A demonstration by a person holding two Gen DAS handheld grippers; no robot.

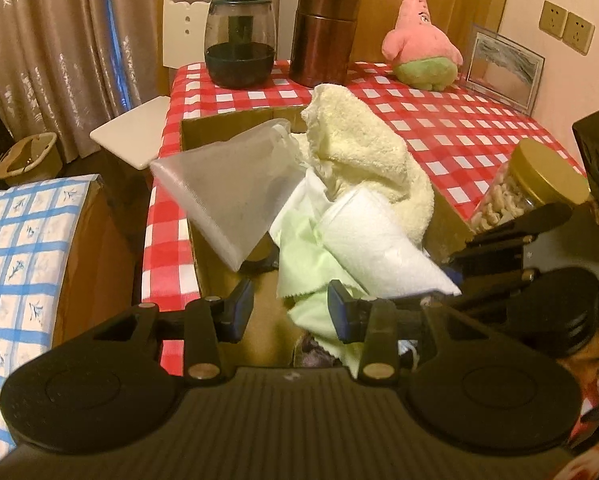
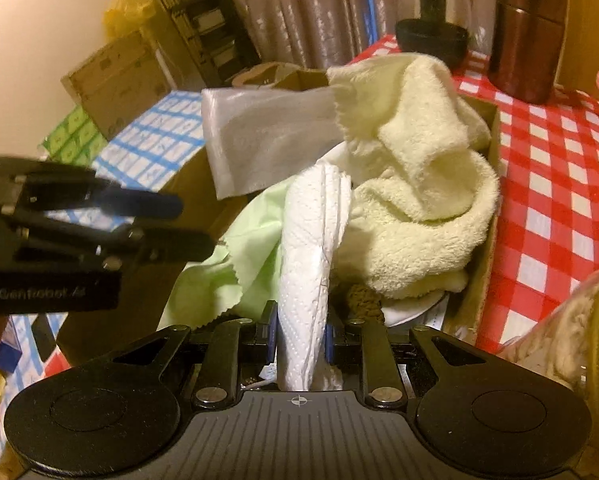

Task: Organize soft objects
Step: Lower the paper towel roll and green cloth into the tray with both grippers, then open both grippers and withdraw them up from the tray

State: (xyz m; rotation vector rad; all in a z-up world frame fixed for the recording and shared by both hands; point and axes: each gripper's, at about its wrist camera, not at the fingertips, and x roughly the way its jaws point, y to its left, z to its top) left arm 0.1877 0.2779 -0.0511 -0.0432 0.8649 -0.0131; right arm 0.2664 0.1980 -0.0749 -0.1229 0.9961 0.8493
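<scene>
While pinched by right tongs (image 2: 301,338), white paper towel (image 2: 311,240), crumpled, embossed

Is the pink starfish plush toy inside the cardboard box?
No, the pink starfish plush toy sits on the red checked tablecloth, beyond the cardboard box.

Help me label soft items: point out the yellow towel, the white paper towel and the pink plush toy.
yellow towel (image 2: 427,200): right wrist view, fluffy middle fold.
white paper towel (image 2: 305,280): right wrist view, strip above the jaws.
pink plush toy (image 1: 417,40): left wrist view, its back.
</scene>
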